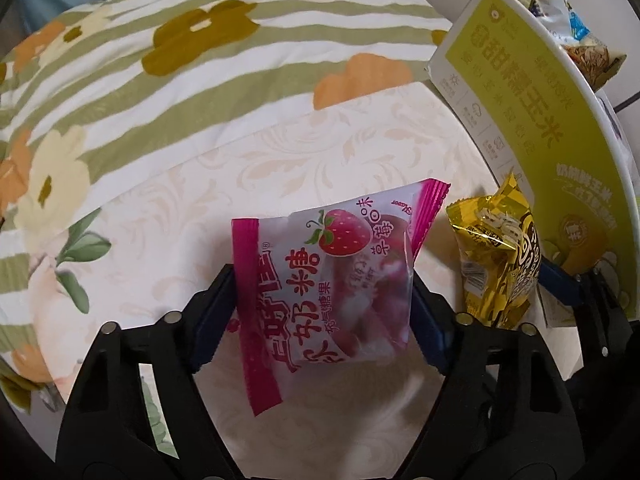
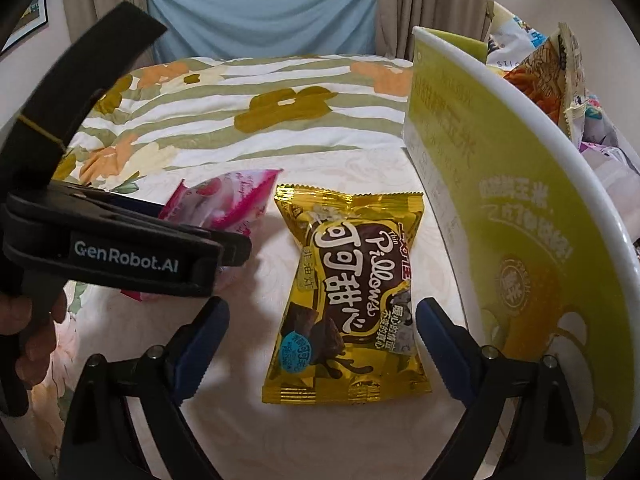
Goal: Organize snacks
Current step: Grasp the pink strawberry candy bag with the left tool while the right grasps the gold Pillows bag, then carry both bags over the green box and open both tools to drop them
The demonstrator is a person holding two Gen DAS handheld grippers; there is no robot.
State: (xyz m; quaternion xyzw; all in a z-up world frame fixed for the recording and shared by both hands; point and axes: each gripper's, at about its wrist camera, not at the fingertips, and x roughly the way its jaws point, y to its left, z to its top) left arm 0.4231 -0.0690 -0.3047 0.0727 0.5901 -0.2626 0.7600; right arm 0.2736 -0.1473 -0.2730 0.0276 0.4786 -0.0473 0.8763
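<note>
The cream patterned bed sheet [image 2: 360, 184] is lying bare beyond the two packets, leaving open room toward the striped floral quilt [image 2: 240, 120] at the bed's far edge. Along the right edge, the tall green-and-white cardboard box [image 2: 532, 216] is walling off that side, standing just beside the gold foil chocolate snack packet [image 2: 344, 300]. The pink strawberry candy packet [image 1: 320, 280] is filling the left gripper [image 1: 320, 304], which is crowding the gold packet's left side.
</note>
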